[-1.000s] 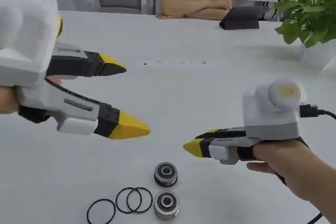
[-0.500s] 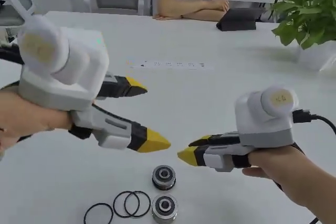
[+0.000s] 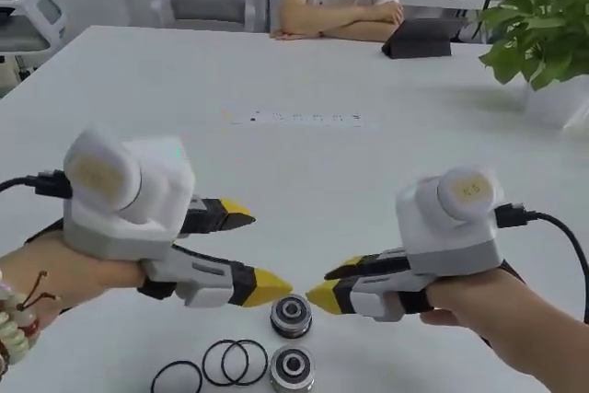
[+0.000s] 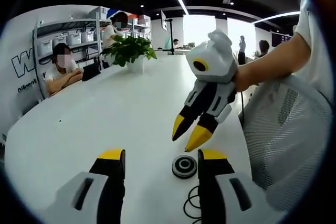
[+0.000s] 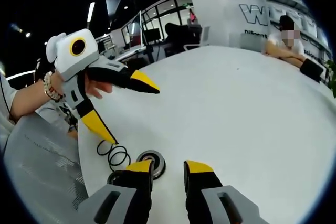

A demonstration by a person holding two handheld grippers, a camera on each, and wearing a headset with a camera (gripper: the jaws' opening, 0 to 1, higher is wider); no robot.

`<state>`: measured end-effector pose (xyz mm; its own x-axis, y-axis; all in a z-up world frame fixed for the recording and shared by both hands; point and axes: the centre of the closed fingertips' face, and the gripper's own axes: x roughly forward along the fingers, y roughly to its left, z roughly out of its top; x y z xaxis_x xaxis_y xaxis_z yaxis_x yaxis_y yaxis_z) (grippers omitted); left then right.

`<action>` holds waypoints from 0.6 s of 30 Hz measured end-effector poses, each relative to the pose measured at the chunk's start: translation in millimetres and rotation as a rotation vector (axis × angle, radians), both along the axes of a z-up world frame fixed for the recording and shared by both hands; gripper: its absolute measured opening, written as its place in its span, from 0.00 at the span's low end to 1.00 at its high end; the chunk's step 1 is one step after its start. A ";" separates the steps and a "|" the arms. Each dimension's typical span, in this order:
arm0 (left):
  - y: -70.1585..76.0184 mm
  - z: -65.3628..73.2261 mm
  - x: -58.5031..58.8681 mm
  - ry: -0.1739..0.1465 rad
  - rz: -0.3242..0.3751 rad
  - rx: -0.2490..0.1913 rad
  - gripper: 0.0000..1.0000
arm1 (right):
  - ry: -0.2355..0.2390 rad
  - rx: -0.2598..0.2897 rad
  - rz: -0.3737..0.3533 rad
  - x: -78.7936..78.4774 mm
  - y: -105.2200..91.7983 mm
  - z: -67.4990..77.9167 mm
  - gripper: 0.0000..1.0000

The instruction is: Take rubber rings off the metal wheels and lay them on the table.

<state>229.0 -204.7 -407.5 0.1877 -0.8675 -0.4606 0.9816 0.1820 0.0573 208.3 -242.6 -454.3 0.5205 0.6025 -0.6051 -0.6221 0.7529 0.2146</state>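
**Two handheld grippers poised over wheels and rings**

The left gripper (image 3: 267, 251) has its fingers wide apart and holds nothing. The right gripper (image 3: 319, 285) has its fingers a narrow gap apart, also empty. Near their tips, two metal wheels (image 3: 291, 316) sit on the white worktop (image 3: 304, 163), with three loose rubber rings (image 3: 235, 361) beside them. Wall lettering (image 5: 251, 13) begins with "W"; the rest is unreadable.

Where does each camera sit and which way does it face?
Head view: on the headset, looking forward and down at the table; left hand and right hand hold the left gripper and right gripper.
Left gripper view: on the left gripper, facing the right gripper across the table; own jaws at bottom.
Right gripper view: on the right gripper, facing the left gripper and rubber rings; own jaws at bottom.
Shared: both gripper views catch a metal wheel.
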 end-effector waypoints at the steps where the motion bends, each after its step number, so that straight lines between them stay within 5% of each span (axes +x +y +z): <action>1: -0.3 -0.4 -0.5 0.001 0.003 -0.001 0.51 | 0.000 0.001 0.001 0.0 0.2 0.0 0.20; 18: -10.1 -34.3 -20.2 0.016 -0.071 0.074 0.39 | 0.057 -0.004 0.066 -13.4 9.6 -13.3 0.22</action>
